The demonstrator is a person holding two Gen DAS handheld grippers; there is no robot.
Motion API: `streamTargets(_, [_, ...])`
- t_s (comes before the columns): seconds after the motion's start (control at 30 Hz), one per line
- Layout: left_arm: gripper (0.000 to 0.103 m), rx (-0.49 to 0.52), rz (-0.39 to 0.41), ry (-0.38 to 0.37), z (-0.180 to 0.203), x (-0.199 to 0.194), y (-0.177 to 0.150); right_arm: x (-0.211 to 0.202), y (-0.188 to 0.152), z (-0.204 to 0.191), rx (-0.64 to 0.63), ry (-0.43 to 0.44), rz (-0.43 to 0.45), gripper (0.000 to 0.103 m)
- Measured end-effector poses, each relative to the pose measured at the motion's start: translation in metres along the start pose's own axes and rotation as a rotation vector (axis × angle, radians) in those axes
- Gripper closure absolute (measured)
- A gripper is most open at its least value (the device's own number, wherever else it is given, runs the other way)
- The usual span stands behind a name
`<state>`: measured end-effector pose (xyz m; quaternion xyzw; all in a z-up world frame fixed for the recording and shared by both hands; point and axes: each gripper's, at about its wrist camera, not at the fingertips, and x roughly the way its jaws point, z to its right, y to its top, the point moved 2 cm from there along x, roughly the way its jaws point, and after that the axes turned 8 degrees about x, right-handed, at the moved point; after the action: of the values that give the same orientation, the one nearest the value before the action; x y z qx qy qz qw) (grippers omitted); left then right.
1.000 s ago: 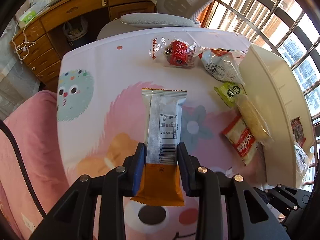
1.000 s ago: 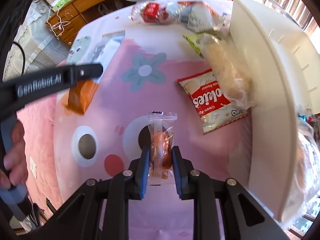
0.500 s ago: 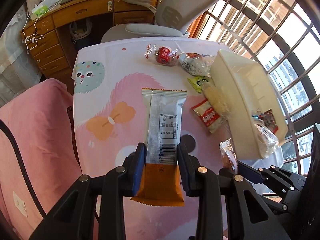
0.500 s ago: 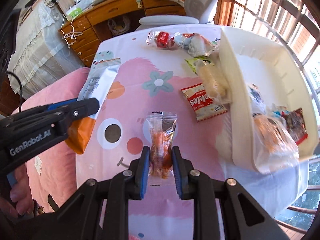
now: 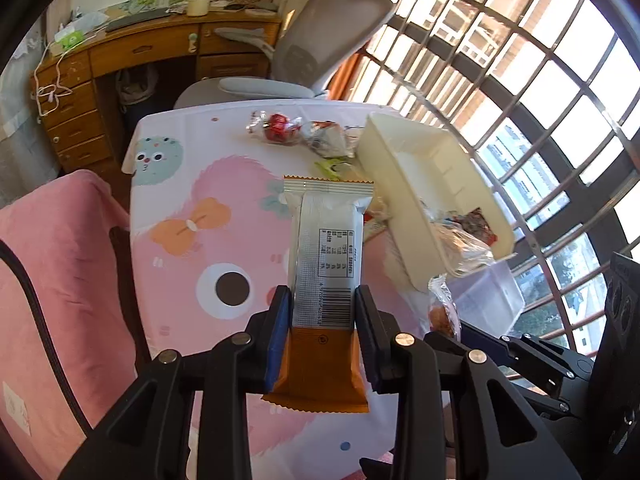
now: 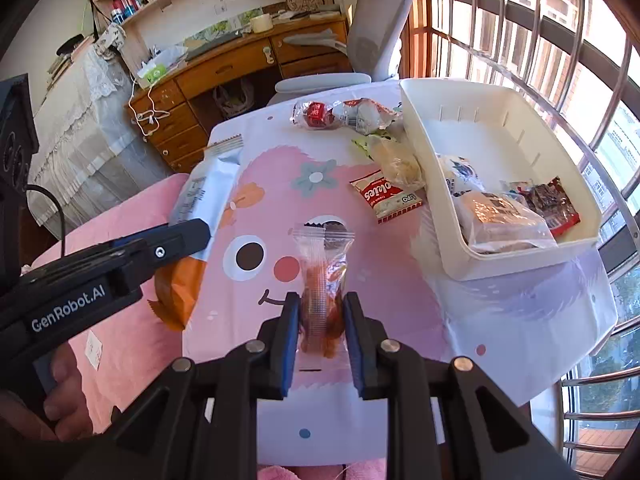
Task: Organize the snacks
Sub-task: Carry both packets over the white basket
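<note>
"GenRobot.AI" on left tool (image 6: 188,236) body; "okies", "cream" on red-white packet (image 6: 386,198).

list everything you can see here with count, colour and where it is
wafer pack: 1, silver and orange, in the left gripper
clear sachet: 1, orange contents, in the right gripper
bin: 1, cream, table's right side, several snacks inside
cookie pack: 1, red and white, on the tablecloth left of the bin
loose snacks: a few, red, white, green, pale yellow, far table edge and beside the bin
tablecloth: 1, pink cartoon print
office chair: 1, grey, behind the table
desk: 1, wooden, at the back
left gripper: black, shut on wafer pack
right gripper: black, shut on clear sachet
</note>
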<state>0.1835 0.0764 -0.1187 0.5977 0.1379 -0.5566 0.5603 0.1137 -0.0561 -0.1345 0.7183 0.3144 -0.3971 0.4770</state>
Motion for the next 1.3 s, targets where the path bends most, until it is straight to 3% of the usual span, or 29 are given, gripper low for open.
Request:
streamTargets(0.3, [0.073, 0.075, 0.042, -0.056, 0.030, -0.014, 0.001, -0.028, -0.004, 0.016, 0.031, 0.019, 0.079, 0.081])
streamTargets(0.57, [0.073, 0.145, 0.079, -0.055, 0.069, -0.012, 0.017, -0.035, 0.006, 0.050, 0.067, 0.029, 0.084, 0.081])
streamTargets(1.3, [0.072, 0.070, 0.067, -0.018, 0.187, 0.077, 0.090, -0.023, 0.099, 0.189, -0.016, 0.082, 0.007, 0.081])
